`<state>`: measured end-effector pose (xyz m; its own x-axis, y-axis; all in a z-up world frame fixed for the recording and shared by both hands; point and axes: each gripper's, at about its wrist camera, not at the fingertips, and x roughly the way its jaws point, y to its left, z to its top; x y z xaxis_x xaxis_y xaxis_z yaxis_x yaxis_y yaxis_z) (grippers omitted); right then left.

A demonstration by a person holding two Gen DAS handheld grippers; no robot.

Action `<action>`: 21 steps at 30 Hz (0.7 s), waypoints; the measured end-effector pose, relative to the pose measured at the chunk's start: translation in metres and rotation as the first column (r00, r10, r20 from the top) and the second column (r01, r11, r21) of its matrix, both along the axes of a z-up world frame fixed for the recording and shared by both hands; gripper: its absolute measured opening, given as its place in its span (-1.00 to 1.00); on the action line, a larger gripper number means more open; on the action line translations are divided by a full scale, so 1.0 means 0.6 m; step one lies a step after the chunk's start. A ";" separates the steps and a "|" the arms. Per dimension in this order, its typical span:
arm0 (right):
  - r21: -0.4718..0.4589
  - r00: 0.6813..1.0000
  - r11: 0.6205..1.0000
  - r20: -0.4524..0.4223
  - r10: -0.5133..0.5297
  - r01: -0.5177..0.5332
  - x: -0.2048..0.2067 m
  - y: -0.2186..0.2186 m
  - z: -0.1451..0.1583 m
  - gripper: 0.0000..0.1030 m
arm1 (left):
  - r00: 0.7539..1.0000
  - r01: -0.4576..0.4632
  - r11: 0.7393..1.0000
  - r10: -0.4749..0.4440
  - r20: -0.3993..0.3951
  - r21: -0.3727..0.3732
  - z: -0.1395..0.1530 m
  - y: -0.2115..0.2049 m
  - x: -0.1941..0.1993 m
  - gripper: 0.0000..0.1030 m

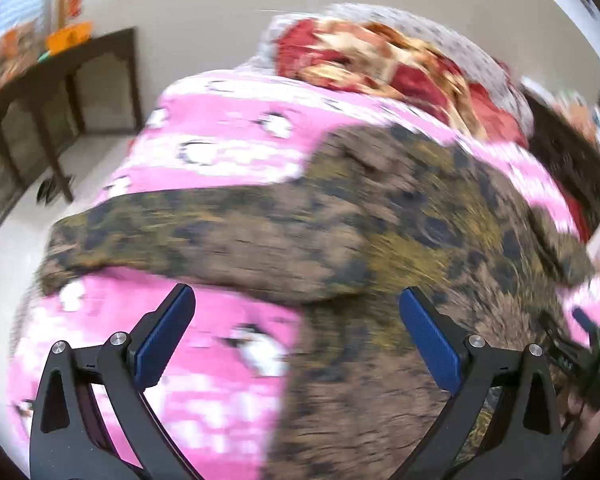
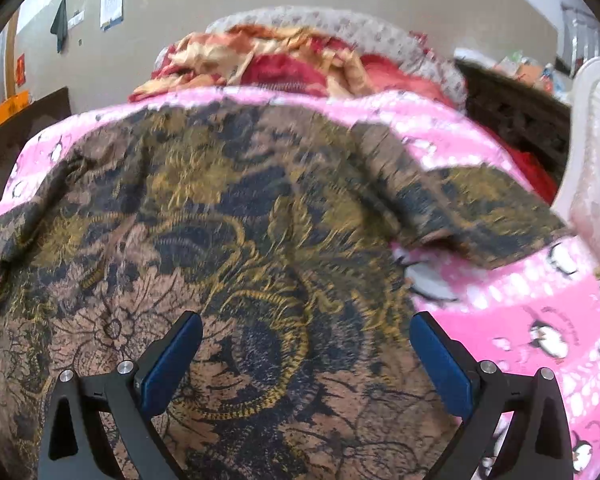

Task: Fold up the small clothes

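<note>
Pink penguin bedding (image 2: pixel 540 304) carries the spread patterned shirt (image 2: pixel 236 248), and with our left claw (image 1: pixel 296 332) and right claw (image 2: pixel 306 356) both apart and empty, we judge a sleeve grasp comes next.

One patterned shirt (image 2: pixel 228 240), one pink blanket (image 2: pixel 520 312), two wide-spread claws.

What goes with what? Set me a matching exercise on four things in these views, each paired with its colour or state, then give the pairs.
Things:
1. patterned top
2. bedsheet
3. crumpled blanket
4. left gripper

Colour or state:
A. pink with penguins
B. open, holding nothing
C. brown with black and gold floral print, spread flat
D. red and gold, heaped at the far end of the bed

Pairs: 1-C, 2-A, 3-D, 4-B
</note>
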<state>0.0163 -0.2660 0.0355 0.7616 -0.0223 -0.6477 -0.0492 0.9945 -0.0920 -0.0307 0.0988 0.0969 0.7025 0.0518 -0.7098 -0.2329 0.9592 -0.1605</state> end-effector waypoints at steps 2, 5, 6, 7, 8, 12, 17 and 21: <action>-0.036 0.998 0.999 0.067 0.007 -0.005 -0.021 0.004 0.022 0.99 | 0.997 -0.081 0.996 0.080 -0.016 -0.033 0.005 0.065 -0.012 0.99; -0.083 0.983 0.995 0.170 0.063 -0.049 -0.054 0.017 0.060 0.99 | 0.983 -0.177 0.982 0.173 -0.061 -0.072 -0.007 0.145 -0.031 0.99; -0.098 0.979 0.993 0.183 0.089 -0.072 -0.060 0.023 0.064 0.99 | 0.980 -0.196 0.974 0.190 -0.067 -0.110 -0.014 0.168 -0.036 0.99; -0.109 0.978 0.990 0.178 0.109 -0.091 -0.061 0.028 0.062 0.99 | 0.975 -0.220 0.960 0.210 -0.073 -0.172 -0.025 0.195 -0.043 0.99; -0.115 0.980 0.988 0.162 0.117 -0.099 -0.059 0.031 0.055 0.99 | 0.971 -0.238 0.944 0.226 -0.075 -0.228 -0.035 0.216 -0.049 0.99; -0.096 0.992 0.990 0.063 0.108 -0.102 -0.051 0.036 0.008 0.99 | 0.947 -0.311 0.815 0.312 -0.081 -0.488 -0.082 0.302 -0.073 0.90; -0.151 0.993 0.983 0.029 0.114 -0.108 -0.044 0.053 -0.014 0.99 | 0.893 -0.368 0.579 0.437 -0.104 -0.728 -0.142 0.380 -0.098 0.76; -0.165 0.993 0.980 0.007 0.115 -0.113 -0.038 0.056 -0.021 0.99 | 0.879 -0.365 0.550 0.470 -0.083 -0.751 -0.144 0.410 -0.088 0.63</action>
<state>-0.0065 -0.2322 0.0226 0.7755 -0.0398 -0.6301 -0.1584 0.9538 -0.2552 -0.0836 0.3451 0.0108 0.8162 -0.1317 -0.5626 -0.5059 0.3075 -0.8059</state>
